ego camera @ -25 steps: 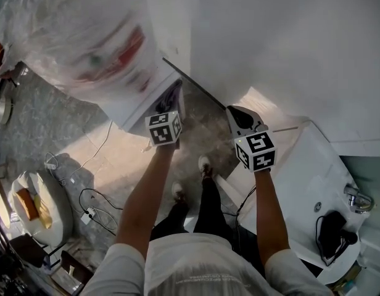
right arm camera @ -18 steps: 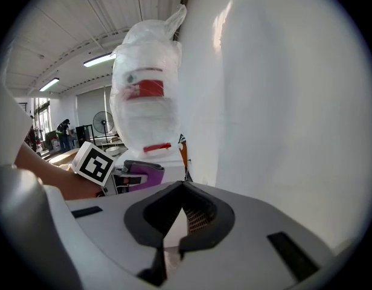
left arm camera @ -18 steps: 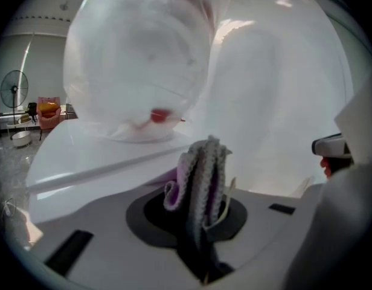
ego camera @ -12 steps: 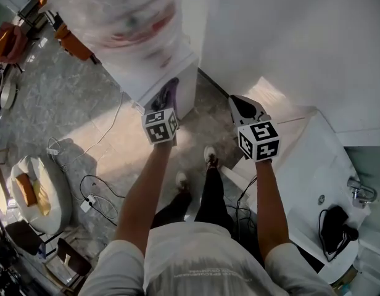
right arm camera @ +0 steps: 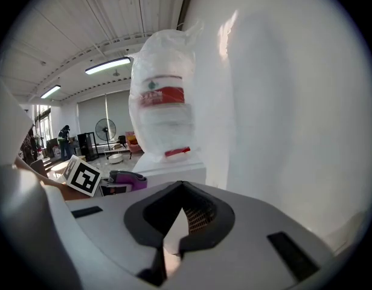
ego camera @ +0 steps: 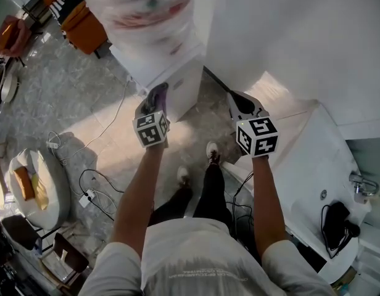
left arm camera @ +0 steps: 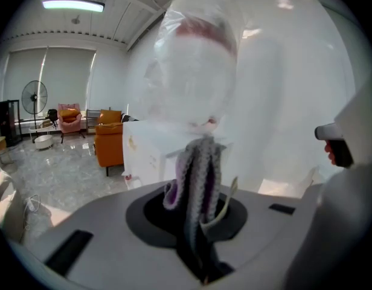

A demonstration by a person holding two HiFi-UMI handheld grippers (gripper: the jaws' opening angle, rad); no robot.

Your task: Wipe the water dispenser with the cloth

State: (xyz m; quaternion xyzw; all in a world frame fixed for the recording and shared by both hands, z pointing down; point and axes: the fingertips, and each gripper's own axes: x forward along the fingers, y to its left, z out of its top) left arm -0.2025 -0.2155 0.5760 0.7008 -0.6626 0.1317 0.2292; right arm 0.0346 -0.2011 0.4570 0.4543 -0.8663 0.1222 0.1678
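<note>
Left gripper [ego camera: 155, 105]: jaws clamped on the cloth [left arm camera: 198, 183], a grey and purple knitted piece that stands up out of the jaws as a narrow fold, long axis in line with the jaws and pointing at the machine. Right gripper [ego camera: 239, 103]: jaws drawn together, nothing held; it sits right of centre in the head view, level with the left but set off toward the white wall [ego camera: 289, 42]. Water dispenser [ego camera: 177, 82]: white cabinet at upper centre of the head view, upright, carrying a plastic-wrapped bottle [ego camera: 150, 8] on top. Governing relation: the dispenser lies directly ahead of the cloth's free end, with the cabinet's front corner just beyond it. The left gripper is plainly the nearer of the two. In its own view the fold overlaps the cabinet's top ledge, but contact between cloth and surface cannot be confirmed. Assessment: the wipe falls to the left hand, and calls for a short push forward to press the fold against the upright face. Beyond the dispenser, orange chairs [ego camera: 85, 20] occupy the upper left.
</note>
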